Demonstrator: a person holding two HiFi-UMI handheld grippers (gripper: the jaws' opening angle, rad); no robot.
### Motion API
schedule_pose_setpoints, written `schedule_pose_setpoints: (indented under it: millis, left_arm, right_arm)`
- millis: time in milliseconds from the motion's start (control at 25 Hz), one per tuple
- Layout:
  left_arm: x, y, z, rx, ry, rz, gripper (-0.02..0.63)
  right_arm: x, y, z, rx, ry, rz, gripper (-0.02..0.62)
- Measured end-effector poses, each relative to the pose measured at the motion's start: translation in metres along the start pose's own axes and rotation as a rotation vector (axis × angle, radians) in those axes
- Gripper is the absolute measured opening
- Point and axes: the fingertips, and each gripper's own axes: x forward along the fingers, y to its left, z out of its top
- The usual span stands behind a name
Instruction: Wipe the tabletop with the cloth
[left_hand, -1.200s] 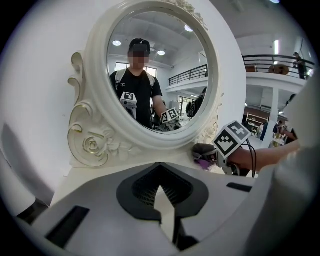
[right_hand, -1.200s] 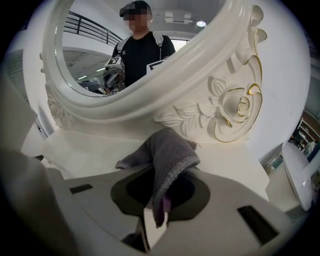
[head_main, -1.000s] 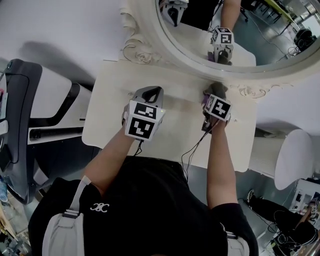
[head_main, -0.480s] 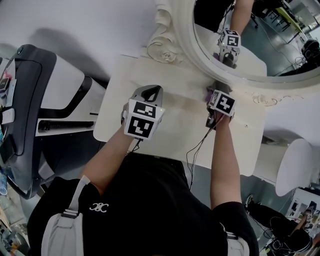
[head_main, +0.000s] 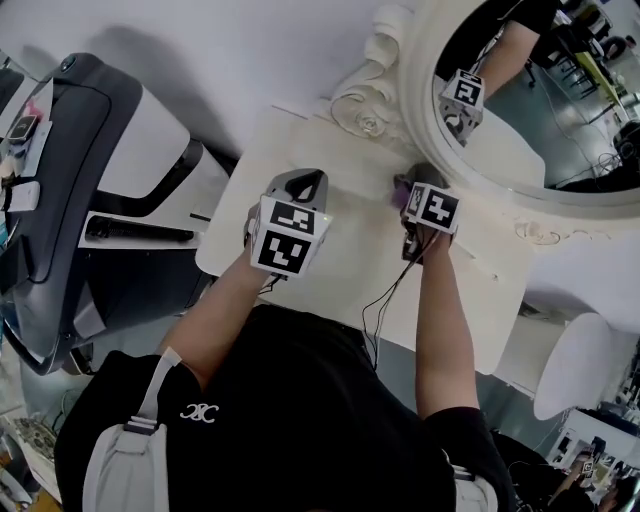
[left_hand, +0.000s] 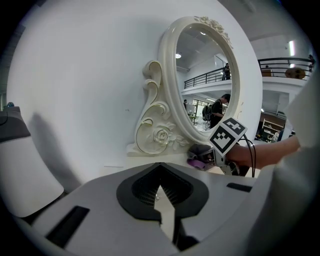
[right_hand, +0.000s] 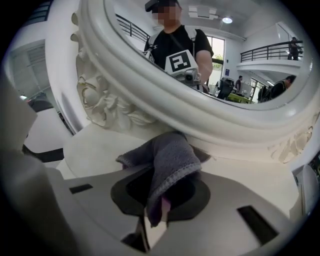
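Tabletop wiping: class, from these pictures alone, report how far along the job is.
Done: the cloth is picked up, pinched in the right tongs. In hand: it lies against the tabletop at the foot of the mirror frame, along the back edge. The left tongs hover empty above the top. Left: no wiped patch shows, so the rest can't be counted as done.

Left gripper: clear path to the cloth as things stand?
Probably yes. Only bare tabletop lies between the left gripper and the cloth. But the right gripper is shut on the cloth by the mirror base, and the left jaws are closed, so they would need opening first.
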Motion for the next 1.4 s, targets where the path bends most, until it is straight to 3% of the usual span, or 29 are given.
schedule_pose_setpoints:
  millis: [280, 800, 1000, 1120, 1280, 1400]
  left_arm:
    - [-0.015, 0.031, -0.001, -0.045, -0.013, 0.072, -0.002]
    - [-0.046, 0.084, -0.021, -0.109, -0.023, 0.187, -0.002]
    - [-0.058, 0.103, -0.030, -0.136, -0.017, 0.233, -0.001]
    - [-0.071, 0.119, -0.036, -0.159, -0.018, 0.282, -0.002]
    - [-0.099, 0.147, -0.054, -0.209, -0.013, 0.367, 0.000]
    - [-0.128, 0.169, -0.070, -0.260, -0.011, 0.444, -0.001]
  right_arm:
    - [0.011, 0.082, 0.023, -0.101, -0.005, 0.073, 0.055]
    - [0.023, 0.183, 0.046, -0.243, -0.023, 0.174, 0.055]
    - [0.025, 0.238, 0.052, -0.317, -0.031, 0.273, 0.055]
    - [0.029, 0.274, 0.062, -0.364, -0.026, 0.314, 0.055]
    - [0.036, 0.353, 0.070, -0.480, -0.043, 0.451, 0.055]
    - [0.043, 0.391, 0.068, -0.527, -0.020, 0.439, 0.055]
